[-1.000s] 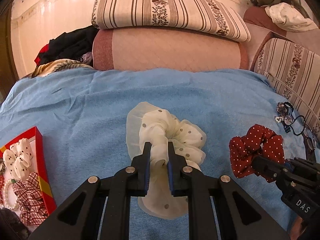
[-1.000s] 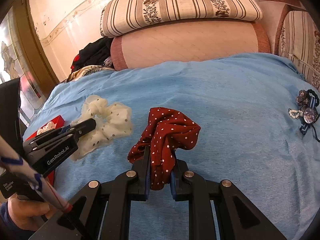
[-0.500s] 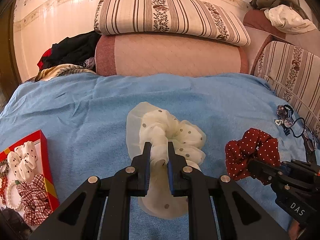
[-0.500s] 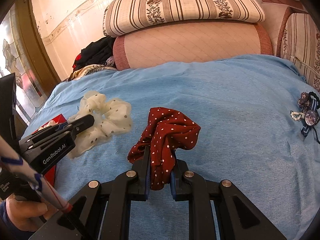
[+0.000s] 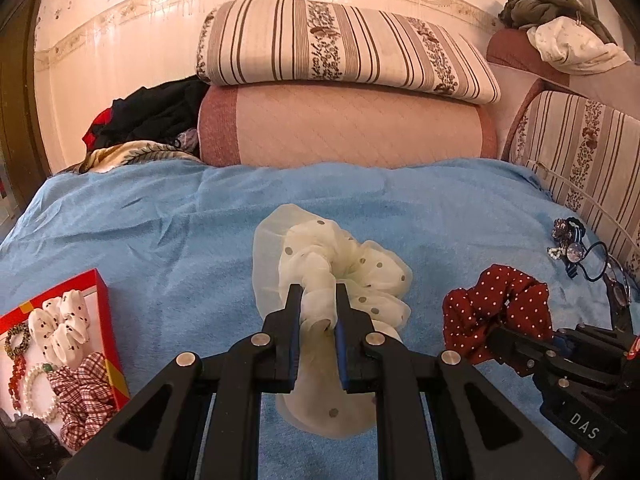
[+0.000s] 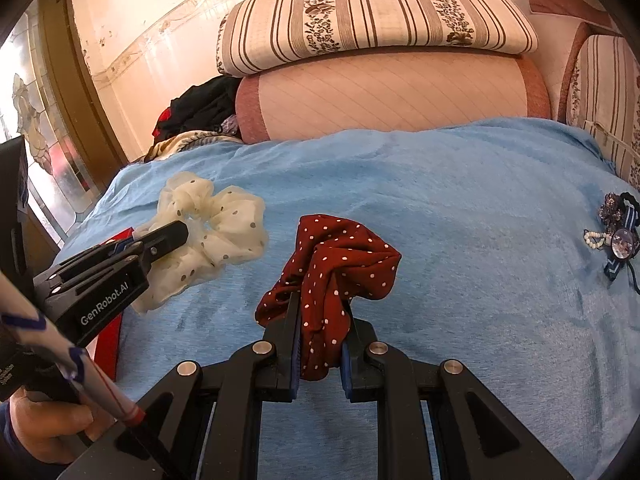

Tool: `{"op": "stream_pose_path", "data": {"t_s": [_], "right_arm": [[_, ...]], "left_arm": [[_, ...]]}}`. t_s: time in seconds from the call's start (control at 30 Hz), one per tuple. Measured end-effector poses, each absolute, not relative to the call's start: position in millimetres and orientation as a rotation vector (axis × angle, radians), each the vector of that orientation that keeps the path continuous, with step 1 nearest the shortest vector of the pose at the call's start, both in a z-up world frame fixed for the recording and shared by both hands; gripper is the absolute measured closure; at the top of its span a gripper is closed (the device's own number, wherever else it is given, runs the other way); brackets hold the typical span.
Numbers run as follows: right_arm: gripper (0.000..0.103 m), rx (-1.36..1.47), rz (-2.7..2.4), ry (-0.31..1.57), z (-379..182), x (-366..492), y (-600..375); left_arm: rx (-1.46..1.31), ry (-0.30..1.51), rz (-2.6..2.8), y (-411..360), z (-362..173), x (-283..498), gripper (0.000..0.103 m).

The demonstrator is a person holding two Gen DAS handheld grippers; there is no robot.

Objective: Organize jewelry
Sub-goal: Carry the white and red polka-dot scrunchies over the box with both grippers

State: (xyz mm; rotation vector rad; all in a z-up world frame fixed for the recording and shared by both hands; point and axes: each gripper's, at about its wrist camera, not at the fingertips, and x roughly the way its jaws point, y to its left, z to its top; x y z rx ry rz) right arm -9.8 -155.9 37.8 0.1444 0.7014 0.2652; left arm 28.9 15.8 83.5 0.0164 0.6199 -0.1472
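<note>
Both tongs are clamped on cloth: the left tongs (image 5: 318, 312) pinch a cream sheer polka-dot fabric scrunchie (image 5: 340, 276), the right tongs (image 6: 320, 320) a dark red white-dotted fabric scrunchie (image 6: 332, 268), each bunched just ahead of its tips over the blue bed blanket (image 5: 160, 232). This looks like the carrying step. Next, each must swing left to the open red cardboard box (image 5: 106, 300), well left of the left tongs, and release inside.

A bedroom in a home — a bed under a blue blanket (image 5: 160, 216), a striped floral pillow (image 5: 340, 46) stacked on a pink quilted bolster (image 5: 352, 132), clothes heaped (image 5: 156, 112) by the wall — lived-in, cluttered.
</note>
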Motion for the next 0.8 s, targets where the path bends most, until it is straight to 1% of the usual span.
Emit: {"op": "stream_pose_path", "data": {"t_s": [0.5,0.8], "right_arm": [[0.087,0.122,0.283,0.662,49,-31,-135],[0.087,0.117,0.303,0.632,59,-56,-115]], "left_arm": [[0.011,0.559,-0.106,41,111,-8,0.089],[-0.014,0.500,-0.071,70,134,-51,0.089]]}}
